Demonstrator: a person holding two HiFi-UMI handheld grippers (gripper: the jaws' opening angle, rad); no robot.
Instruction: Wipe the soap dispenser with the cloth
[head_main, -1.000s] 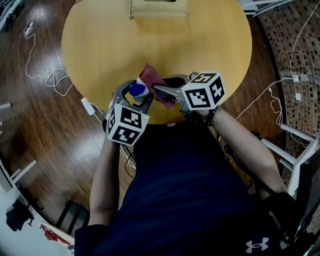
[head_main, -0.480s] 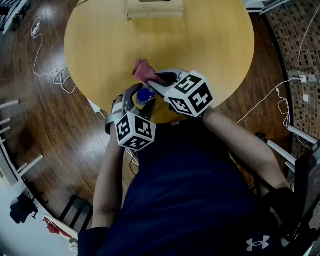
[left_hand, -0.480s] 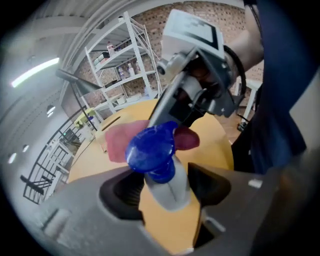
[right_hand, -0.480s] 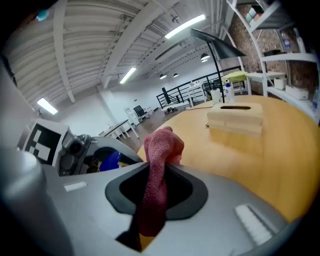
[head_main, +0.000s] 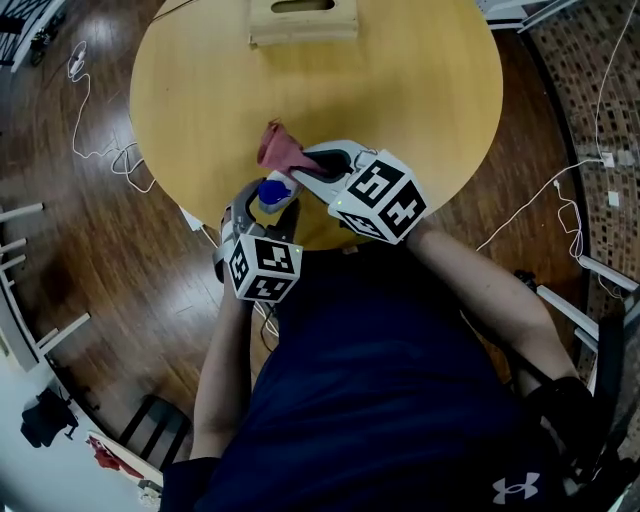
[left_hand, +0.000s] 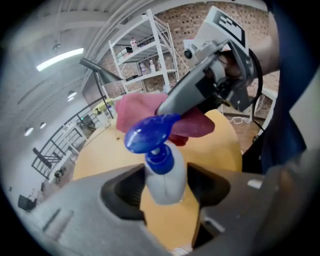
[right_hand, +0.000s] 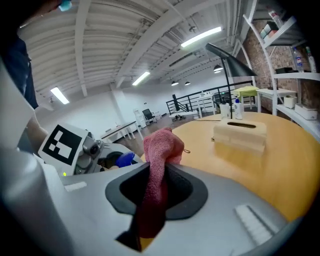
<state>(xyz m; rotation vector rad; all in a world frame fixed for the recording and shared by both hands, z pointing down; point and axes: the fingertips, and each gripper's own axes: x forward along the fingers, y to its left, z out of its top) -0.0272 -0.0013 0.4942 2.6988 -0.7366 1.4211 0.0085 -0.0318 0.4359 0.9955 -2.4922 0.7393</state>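
Observation:
In the left gripper view my left gripper (left_hand: 162, 192) is shut on the white body of the soap dispenser (left_hand: 164, 179), whose blue pump head (left_hand: 149, 134) sticks up over the jaws. In the head view the dispenser (head_main: 272, 192) is held above the near edge of the table. My right gripper (right_hand: 157, 190) is shut on the red cloth (right_hand: 159, 155), which bunches out past its jaws. The cloth (head_main: 280, 148) lies just behind the pump head, against it or very close to it. From the left gripper view the right gripper (left_hand: 200, 87) reaches in from the right.
A round yellow table (head_main: 420, 90) carries a wooden box with a slot (head_main: 302, 20) at its far edge. Cables lie on the dark wood floor to the left (head_main: 100, 150) and to the right (head_main: 540, 200). White shelving (left_hand: 145, 60) stands beyond the table.
The right gripper has rolled, and its cloth has gone from the right side of the pump head to just behind it. The left gripper still holds the dispenser in nearly the same place.

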